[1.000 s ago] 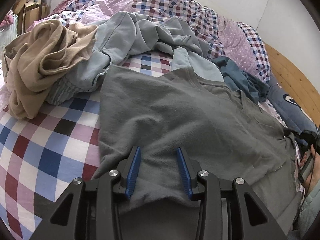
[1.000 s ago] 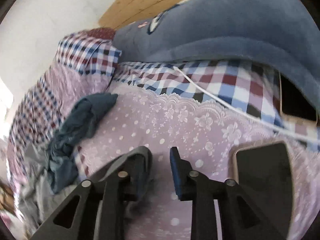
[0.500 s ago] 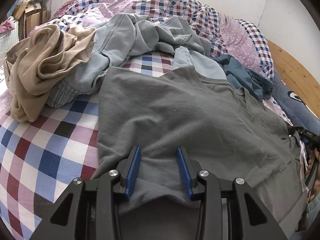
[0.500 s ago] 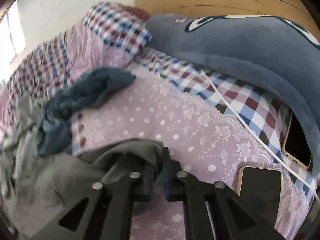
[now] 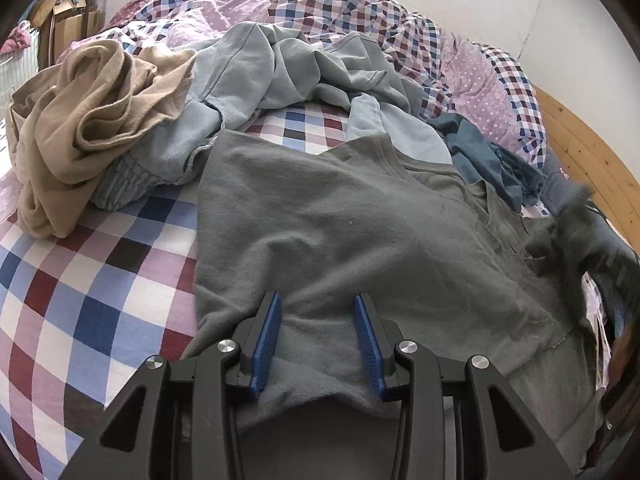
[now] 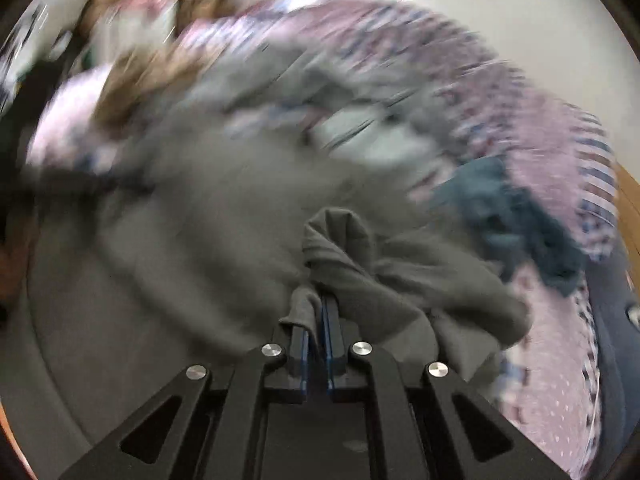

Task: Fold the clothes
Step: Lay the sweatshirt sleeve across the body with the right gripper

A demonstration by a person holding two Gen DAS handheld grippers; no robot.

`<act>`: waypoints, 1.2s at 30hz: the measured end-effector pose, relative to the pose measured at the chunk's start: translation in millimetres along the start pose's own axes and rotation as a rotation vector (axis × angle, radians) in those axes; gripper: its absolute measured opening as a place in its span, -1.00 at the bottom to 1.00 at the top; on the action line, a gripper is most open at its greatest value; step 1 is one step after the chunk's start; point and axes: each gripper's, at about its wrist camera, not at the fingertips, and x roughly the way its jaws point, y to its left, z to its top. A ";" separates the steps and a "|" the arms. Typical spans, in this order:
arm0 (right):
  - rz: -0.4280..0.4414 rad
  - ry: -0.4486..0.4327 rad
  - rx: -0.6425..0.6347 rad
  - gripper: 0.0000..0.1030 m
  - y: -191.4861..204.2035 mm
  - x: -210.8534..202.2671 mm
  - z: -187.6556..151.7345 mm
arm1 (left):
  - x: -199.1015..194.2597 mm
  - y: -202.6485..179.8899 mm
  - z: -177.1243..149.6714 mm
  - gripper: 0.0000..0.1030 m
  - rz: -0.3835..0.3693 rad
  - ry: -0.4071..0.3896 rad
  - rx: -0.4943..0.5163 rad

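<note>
At bed's near edge: grey shirt [image 5: 360, 240] hem straddled by half-open left claw [image 5: 318, 344], ungripped; sleeve pinched in closed right claw [image 6: 316, 312], best carried flat across shirt.

My grey shirt [image 5: 340, 232] is looking matt, fuzzy knit cloth; my claw fingers [image 5: 267, 346] are showing ribbed blue plastic pads.

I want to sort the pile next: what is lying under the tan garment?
The tan garment lies partly on the light blue sweatshirt, whose ribbed cuff pokes out below it, and on the checked bedspread. Anything further beneath is covered.
</note>
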 end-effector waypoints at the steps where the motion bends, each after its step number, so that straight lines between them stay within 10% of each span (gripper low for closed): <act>1: 0.015 0.018 -0.016 -0.90 2.8 1.9 -2.7 | 0.1 0.0 0.2 -0.20 0.000 0.001 0.000; 12: 0.468 -0.090 0.308 -0.50 -97.2 -57.6 -43.8 | 0.6 -0.6 1.4 -0.20 0.007 0.008 0.006; 16: 0.410 -0.217 0.580 -0.07 -148.9 -65.0 -58.3 | -0.2 -0.8 1.1 -0.20 0.007 0.008 0.004; 22: 0.245 -0.198 0.822 -0.06 -181.6 -30.6 -62.8 | -0.1 -3.7 0.6 -0.20 0.024 0.004 0.004; 30: 0.388 -0.208 1.316 -0.06 -238.6 16.4 -91.4 | -1.0 -0.7 0.9 -0.20 0.008 0.003 -0.006; 36: 0.361 -0.158 1.329 -0.06 -250.7 32.0 -74.6 | 0.2 1.1 3.0 -0.20 -0.006 0.009 -0.021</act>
